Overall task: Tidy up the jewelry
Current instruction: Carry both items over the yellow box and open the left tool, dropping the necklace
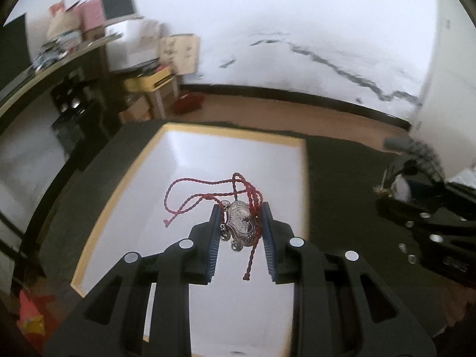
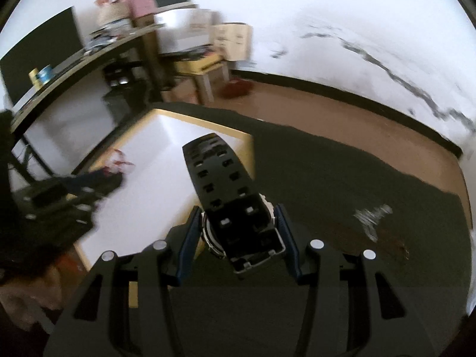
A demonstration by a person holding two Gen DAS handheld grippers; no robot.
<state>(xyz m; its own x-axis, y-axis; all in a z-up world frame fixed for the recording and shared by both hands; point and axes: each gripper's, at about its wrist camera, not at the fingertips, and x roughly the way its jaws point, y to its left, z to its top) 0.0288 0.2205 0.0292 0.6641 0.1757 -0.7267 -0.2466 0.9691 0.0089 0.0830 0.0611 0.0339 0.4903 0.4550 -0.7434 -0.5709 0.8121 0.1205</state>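
Note:
My left gripper (image 1: 240, 212) is shut on a silver lock-shaped pendant (image 1: 241, 224) with a red braided cord (image 1: 208, 197). It holds the pendant above a white tray with a yellow rim (image 1: 119, 196). The cord hangs loose over the tray. My right gripper (image 2: 238, 217) is shut on a black wristwatch (image 2: 235, 208); its strap (image 2: 217, 166) sticks forward over the tray's right edge (image 2: 251, 145). The left gripper also shows in the right wrist view (image 2: 98, 178), blurred, at the left over the tray. The right gripper shows in the left wrist view (image 1: 383, 190) at the right.
The tray lies on a dark mat (image 1: 342, 196) on a brown floor (image 2: 342, 113). A silvery piece (image 2: 372, 217) lies blurred on the mat at the right. A desk (image 1: 59, 59) and cluttered boxes (image 1: 154, 80) stand at the back left by a white wall.

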